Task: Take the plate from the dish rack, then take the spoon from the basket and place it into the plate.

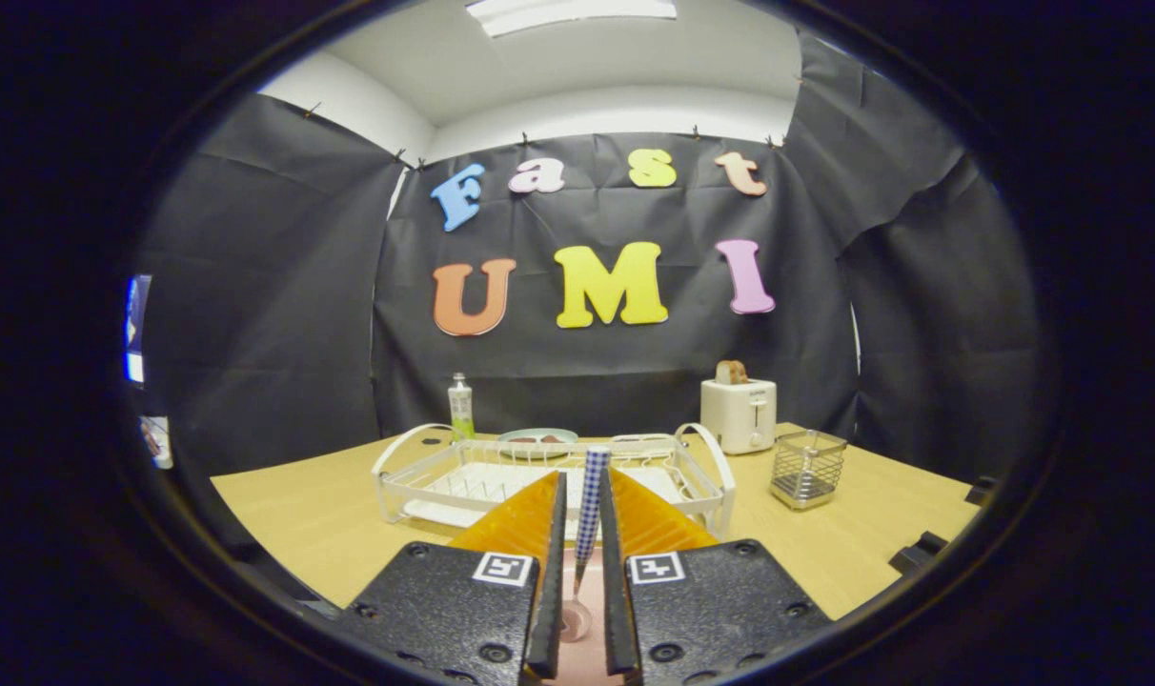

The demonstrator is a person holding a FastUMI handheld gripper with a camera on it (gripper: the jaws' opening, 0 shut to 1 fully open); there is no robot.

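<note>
Spoon in the tongs, plate waiting beyond

The tongs (582, 534) pinch the checked-handled spoon (589, 505) upright between them, so it is already out of the basket (806, 467); beyond the dish rack (549, 476) a plate (537, 439), seemingly on the tabletop (311, 514), waits for the spoon, the remaining step.

toaster (739, 413) holding probably toast, green-labelled bottle (460, 407)
</note>
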